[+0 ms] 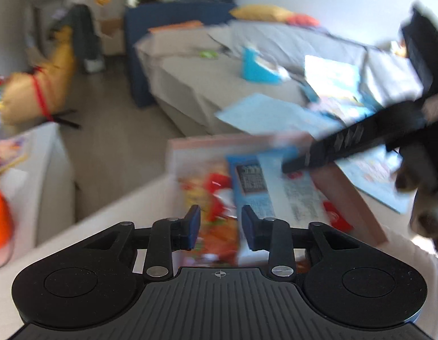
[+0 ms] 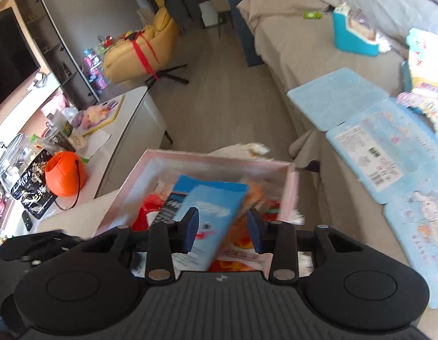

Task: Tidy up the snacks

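Right wrist view: my right gripper (image 2: pixel 222 231) hangs parted over the pink box (image 2: pixel 219 160), the blue snack pack (image 2: pixel 210 206) lying inside among other packets. My left gripper (image 1: pixel 221 226) also gapes, gripping nothing.

A lived-in home: a bedroom or living space.

A bed (image 2: pixel 298 36) under grey-brown covers fills the right side, a yellow pillow (image 1: pixel 261 12) at its far end and blue children's picture boards (image 2: pixel 372 147) on its near end. Left of the bed, across a wood-look floor (image 2: pixel 219 96), stands a yellow lounge chair (image 2: pixel 139 48) tied with red ribbon. Further left of the bed, a white counter (image 2: pixel 133 107) carries an orange pumpkin bucket (image 2: pixel 64 174), beside a wall-mounted television (image 2: pixel 9 53).
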The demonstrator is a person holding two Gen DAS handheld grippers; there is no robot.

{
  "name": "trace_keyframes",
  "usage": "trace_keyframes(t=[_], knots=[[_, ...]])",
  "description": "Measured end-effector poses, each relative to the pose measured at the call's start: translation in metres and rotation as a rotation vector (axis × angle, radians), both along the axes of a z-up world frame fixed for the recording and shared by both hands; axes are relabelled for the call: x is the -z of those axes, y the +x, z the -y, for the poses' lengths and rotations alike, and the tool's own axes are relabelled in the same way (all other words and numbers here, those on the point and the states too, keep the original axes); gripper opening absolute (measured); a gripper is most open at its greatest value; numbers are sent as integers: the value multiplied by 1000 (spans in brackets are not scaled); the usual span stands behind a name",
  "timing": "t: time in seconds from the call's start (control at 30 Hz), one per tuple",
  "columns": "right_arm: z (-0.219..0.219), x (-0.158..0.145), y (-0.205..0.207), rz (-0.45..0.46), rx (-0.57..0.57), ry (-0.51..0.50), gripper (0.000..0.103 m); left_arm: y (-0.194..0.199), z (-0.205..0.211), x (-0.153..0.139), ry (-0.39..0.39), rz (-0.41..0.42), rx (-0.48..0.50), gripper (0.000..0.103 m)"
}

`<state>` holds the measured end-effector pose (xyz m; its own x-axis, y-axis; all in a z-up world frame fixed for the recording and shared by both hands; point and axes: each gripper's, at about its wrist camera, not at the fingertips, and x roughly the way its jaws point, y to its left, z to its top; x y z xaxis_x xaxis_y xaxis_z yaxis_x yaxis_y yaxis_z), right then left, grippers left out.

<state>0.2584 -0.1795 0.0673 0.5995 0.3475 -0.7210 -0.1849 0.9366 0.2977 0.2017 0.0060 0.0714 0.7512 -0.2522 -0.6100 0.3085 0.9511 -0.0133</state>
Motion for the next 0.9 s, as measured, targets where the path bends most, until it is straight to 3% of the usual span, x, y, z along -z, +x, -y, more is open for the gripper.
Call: trace_keyframes(t=[0.13,0.23,0.43,0.5,0.6,0.67,0.8,0.9], knots=[[-27,12,6,-30,-50,52,38,-8,-20,-10,-100,1,-11,35],[-41,13,6,-54,-111,105,38,-14,-23,-11,-110,-7,6,35],[-34,13,-3,-63,-91,60,39,-34,-9,-5,-39,-4,-4,35],[-34,6,-13,-34,-51,-40,41,-39,-4,-3,-9,0,-5,35],[-37,4,-40,16,-35,-156,41,-49,-4,-3,-16,-6,-10,35],[-32,0,-65,48,-51,-145,43,-57,-3,-4,-11,-7,-10,36],[-19,-11,-126,126,-72,-85,65,-83,-5,0,-21,-11,-5,36],[-13,-12,-166,159,-77,-67,69,-113,-11,8,-54,-13,2,36]])
